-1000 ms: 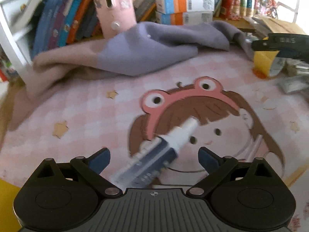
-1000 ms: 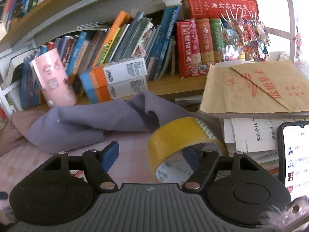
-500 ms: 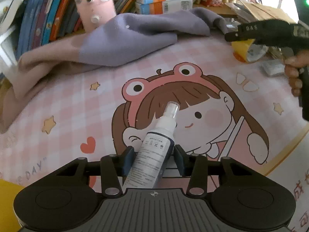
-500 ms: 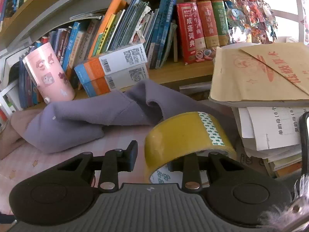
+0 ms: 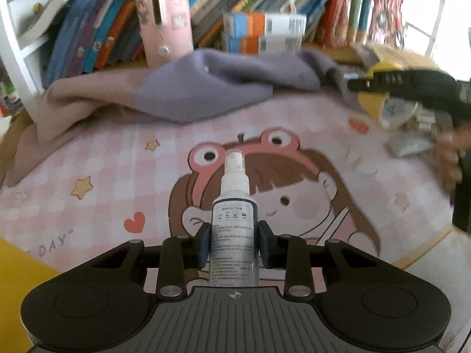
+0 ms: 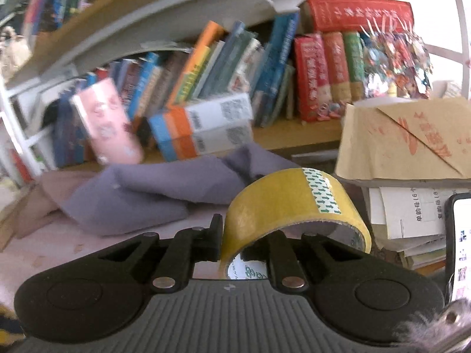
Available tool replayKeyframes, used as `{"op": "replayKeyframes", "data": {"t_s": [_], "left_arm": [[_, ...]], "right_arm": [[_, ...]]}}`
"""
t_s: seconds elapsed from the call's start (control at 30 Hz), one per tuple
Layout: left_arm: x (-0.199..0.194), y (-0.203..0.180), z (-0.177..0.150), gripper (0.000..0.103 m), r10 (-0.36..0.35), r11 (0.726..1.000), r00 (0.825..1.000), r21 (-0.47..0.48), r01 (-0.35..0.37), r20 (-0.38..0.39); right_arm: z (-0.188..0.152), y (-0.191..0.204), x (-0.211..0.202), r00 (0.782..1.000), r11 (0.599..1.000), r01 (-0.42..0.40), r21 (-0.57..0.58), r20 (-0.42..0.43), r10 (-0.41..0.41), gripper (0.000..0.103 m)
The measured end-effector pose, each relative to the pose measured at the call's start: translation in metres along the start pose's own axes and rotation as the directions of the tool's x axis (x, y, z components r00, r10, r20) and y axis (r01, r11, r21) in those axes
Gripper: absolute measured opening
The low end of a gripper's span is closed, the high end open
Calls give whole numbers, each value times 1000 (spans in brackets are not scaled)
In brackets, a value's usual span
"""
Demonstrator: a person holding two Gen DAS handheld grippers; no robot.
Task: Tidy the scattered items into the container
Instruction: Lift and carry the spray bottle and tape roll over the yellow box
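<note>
A white spray bottle (image 5: pixel 234 214) with a dark label stands between the blue pads of my left gripper (image 5: pixel 234 236). The jaws are closing and press on both sides of its body, nozzle pointing away, above the pink cartoon desk mat (image 5: pixel 112 176). In the right wrist view my right gripper (image 6: pixel 232 245) pinches the wall of a yellow tape roll (image 6: pixel 288 200), one finger outside and one inside the ring, jaws closing tight on it. From the left wrist view, the right gripper (image 5: pixel 362 83) and the tape roll (image 5: pixel 372 104) show at the far right, held by a hand (image 5: pixel 450 158).
A purple and beige cloth (image 5: pixel 206 88) lies bunched along the mat's far edge. Behind it stand a pink case (image 5: pixel 164 20), stacked orange-blue boxes (image 6: pixel 203 126) and rows of books. Brown envelopes (image 6: pixel 406 144), papers and a lit phone (image 6: pixel 460 241) sit right. A yellow surface (image 5: pixel 17 267) shows lower left.
Both grippers went from wide open to closed: the left on the spray bottle, now straight between its fingers and raised off the mat, the right on the tape roll's wall.
</note>
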State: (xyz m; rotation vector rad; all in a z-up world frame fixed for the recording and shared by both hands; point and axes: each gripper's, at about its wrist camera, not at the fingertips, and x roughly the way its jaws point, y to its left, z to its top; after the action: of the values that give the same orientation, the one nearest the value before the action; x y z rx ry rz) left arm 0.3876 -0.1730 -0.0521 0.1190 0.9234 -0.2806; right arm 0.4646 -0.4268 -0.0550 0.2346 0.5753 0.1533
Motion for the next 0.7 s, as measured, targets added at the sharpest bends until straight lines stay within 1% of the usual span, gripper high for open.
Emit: {"op": "replayKeyframes", "data": {"t_s": [0.13,0.3,0.53,0.7], "left_arm": [[-20,0,-1,31,-20,999,999,-25,21,33],[-49,-6,-9,31,-46,999,996,-22,48,80],[-100,-10,-31,31,-106,993,980,-28,112,166],[-136,-15,-53,31,-156,987,965,5,159,208]], "right_arm": [[-2,19,-25,998,997,-63,-35,3,64,10],[-5,43,-58,993,990,-121,-72,1,122,10],[-11,69,-113,987,976,-158,-149,1,160,10],[-30,88,-157,986,961,-165,-221,-8,167,11]]}}
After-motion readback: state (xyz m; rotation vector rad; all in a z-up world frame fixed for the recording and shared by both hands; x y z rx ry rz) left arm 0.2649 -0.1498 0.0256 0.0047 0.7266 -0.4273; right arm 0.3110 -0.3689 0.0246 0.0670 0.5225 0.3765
